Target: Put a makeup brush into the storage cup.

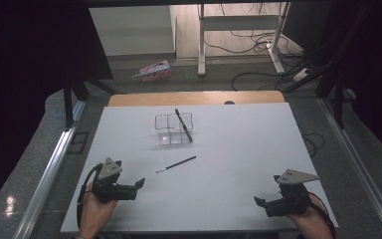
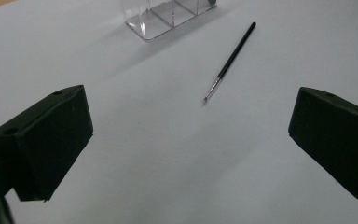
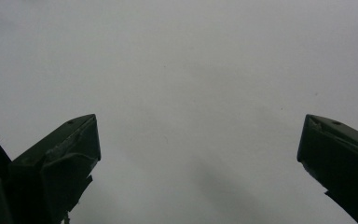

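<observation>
White tabletop (image 1: 238,149) with a dim room behind it: a desk frame (image 1: 238,30), loose cables (image 1: 258,74) and a pink box (image 1: 154,70) on the floor, none of it anywhere near the work. On the table there's a clear organizer (image 1: 173,128) with a few compartments, a dark pen (image 1: 183,125) resting diagonally across its top, and a thin brush (image 1: 176,165) lying flat on the bare surface, near the organizer on the person's side but apart from it. Looks to me like the job is putting the brush in the organizer, and it hasn't really started: both grippers sit at the near edge, well back. The left gripper (image 1: 140,183) has its jaws spread wide with nothing between them, and in the left gripper view the brush (image 2: 229,62) lies ahead of it, bristle tip toward the camera, organizer (image 2: 165,16) beyond. The right gripper (image 1: 256,200) is also wide open and empty, facing blank table. Next move, I'd guess: left goes forward, comes down over the handle and pinches it. The brush is skinny and flat on the table, so the jaws need to get very low. Nothing blocks the path, though the pen lies across some of the compartments.
</observation>
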The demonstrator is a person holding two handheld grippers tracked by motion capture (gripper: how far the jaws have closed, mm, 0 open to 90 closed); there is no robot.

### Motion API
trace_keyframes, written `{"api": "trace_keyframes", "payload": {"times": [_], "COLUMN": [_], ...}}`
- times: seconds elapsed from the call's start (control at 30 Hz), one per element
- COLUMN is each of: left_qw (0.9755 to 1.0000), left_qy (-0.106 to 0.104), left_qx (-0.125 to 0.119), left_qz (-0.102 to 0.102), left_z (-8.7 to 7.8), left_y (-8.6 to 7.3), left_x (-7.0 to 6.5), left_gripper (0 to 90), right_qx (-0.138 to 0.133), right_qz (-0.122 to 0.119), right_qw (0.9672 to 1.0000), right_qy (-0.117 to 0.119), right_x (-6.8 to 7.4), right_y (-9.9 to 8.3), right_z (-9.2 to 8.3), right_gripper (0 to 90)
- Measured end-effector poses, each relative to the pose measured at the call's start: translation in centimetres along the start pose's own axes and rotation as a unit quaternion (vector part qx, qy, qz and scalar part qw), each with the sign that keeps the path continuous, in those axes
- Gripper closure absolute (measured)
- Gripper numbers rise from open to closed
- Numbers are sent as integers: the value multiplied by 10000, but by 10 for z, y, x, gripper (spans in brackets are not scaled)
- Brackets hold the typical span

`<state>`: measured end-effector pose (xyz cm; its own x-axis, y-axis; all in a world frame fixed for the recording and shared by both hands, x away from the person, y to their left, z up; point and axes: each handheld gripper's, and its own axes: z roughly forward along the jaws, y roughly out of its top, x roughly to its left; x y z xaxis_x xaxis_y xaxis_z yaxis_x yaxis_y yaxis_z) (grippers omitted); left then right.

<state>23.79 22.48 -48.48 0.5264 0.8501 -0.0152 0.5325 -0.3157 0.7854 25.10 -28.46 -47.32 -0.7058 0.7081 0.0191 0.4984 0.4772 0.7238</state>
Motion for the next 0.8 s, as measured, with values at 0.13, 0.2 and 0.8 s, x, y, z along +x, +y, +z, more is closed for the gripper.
{"api": "trace_keyframes", "payload": {"times": [0.13,0.2,0.8], "left_qw": [10000,10000,9991], "left_qy": [8,-8,-36], "left_qx": [20,33,416], "left_qz": [-48,-94,120], "left_z": [0,0,5], "left_y": [0,0,20], "left_x": [1,2,6], "left_gripper": [0,0,0], "right_qx": [2,-1,71], "right_qz": [7,6,-46], "right_qw": [10000,10000,10000], "right_qy": [5,7,-24], "right_x": [0,-1,-1], "right_y": [0,1,1], "right_z": [0,0,1], "right_gripper": [0,0,0]}}
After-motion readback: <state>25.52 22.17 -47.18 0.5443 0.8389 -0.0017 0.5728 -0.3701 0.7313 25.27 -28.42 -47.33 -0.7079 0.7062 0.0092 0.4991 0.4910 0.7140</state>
